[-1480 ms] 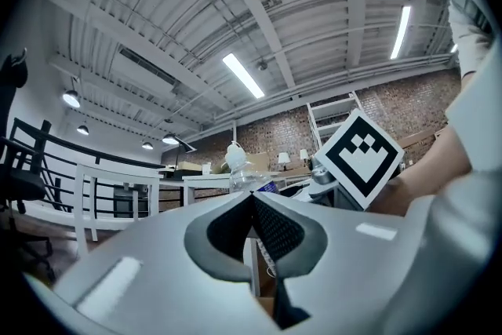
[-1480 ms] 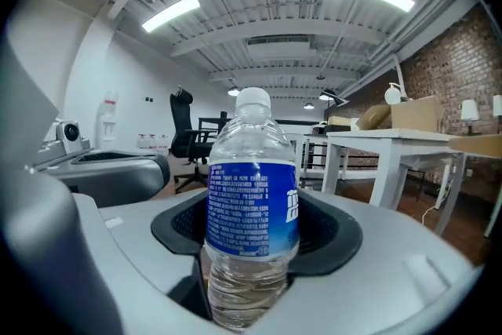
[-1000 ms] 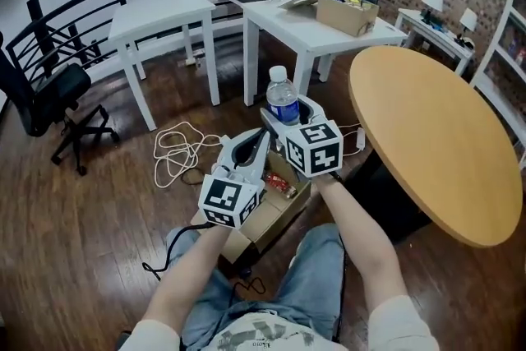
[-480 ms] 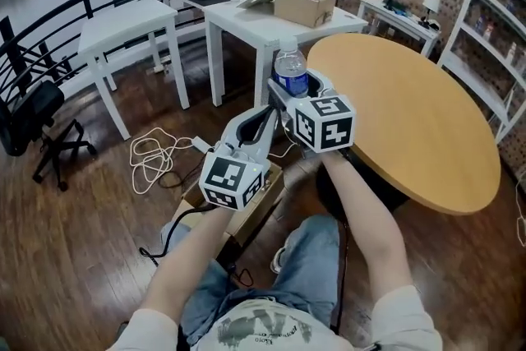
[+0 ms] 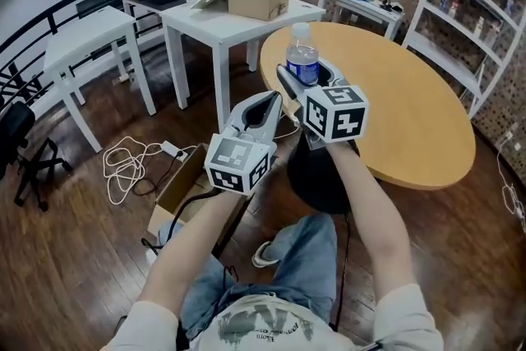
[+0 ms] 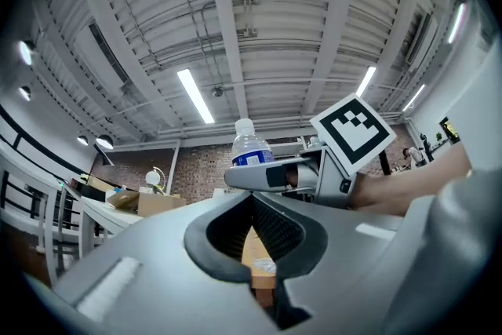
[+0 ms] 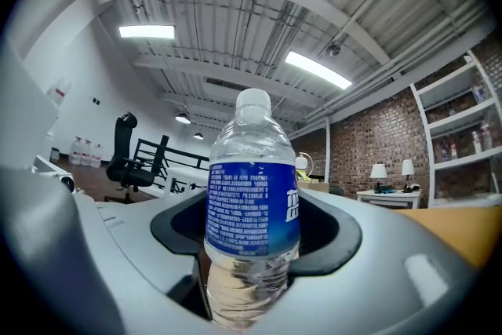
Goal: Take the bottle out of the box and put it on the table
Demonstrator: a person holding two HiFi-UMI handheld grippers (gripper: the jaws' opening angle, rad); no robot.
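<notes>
Gripping the water bottle [image 5: 302, 60] around its lower body, the right gripper [image 5: 306, 83] holds it upright in the air, seemingly at the near rim of the round wooden desk [image 5: 403, 119]. The left gripper [image 5: 265, 104], at 8 o'clock from it, has its jaws together on nothing. With the bottle clear of the cardboard box [image 5: 174, 191], which sits on the floor at 7 o'clock, only the setting down remains. Bare desk top spreads toward 2 o'clock. The curved rim is close, so a spot further inward looks safer. A white desk [image 5: 215, 22] stands apart at 11 o'clock.
</notes>
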